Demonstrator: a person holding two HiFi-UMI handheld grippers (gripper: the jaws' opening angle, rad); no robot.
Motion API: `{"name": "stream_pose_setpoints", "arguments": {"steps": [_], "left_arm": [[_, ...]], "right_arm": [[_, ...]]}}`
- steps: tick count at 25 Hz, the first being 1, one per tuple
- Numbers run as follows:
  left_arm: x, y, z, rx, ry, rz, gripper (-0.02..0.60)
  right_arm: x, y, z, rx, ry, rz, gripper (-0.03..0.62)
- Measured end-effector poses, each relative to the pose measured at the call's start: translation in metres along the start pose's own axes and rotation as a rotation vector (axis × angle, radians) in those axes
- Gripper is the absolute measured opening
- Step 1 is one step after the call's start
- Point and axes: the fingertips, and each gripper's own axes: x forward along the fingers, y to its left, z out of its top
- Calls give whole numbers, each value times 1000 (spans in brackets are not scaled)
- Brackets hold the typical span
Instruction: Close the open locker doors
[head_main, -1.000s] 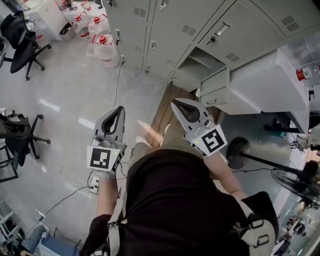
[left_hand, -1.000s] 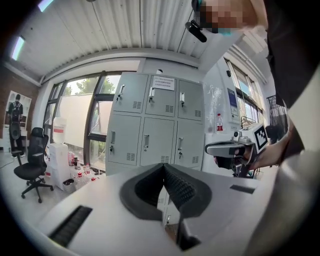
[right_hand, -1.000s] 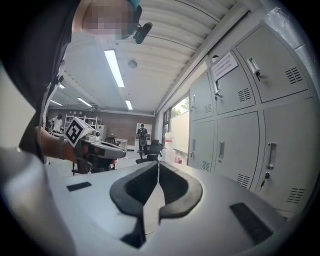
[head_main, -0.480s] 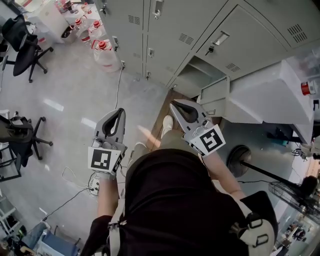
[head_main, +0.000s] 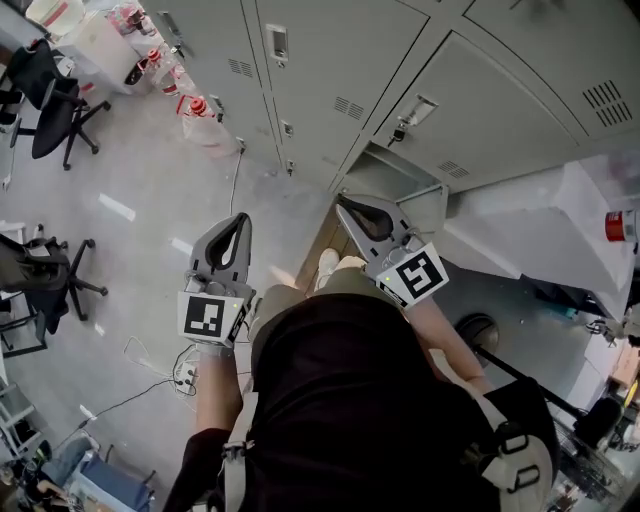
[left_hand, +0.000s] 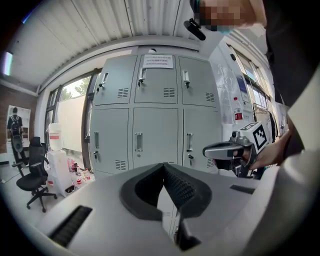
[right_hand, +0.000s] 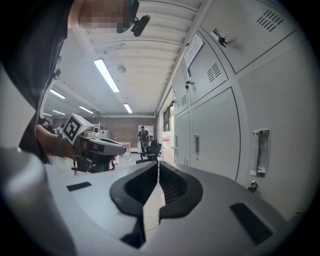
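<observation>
While the left gripper (head_main: 238, 225) and right gripper (head_main: 350, 210) are hovering with jaws pressed together on nothing, the open locker door (head_main: 432, 205) is standing ajar at centre frame, just right of the right gripper. A glancing push could be slipping off its edge and leaving it unlatched.

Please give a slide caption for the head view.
Shut left gripper and shut right gripper face grey lockers; one low compartment stands open.

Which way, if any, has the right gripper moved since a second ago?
Yes, forward: the right gripper now nearly reaches the open locker, which lay well ahead before.
</observation>
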Motion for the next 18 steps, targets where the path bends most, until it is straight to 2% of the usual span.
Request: {"name": "stream_pose_setpoints", "arguments": {"steps": [3,9,18], "left_arm": [[25,-12,7,9,-17,-10,9],[55,-34,6,-11,25,-53,9],[94,-68,3,31,29,-269,9]], "right_arm": [[-9,-24,-4,7,4,-1,21],[-30,-60,-11,14,14,-61,21],[-82,-91,-28,49,64,-282,21]]}}
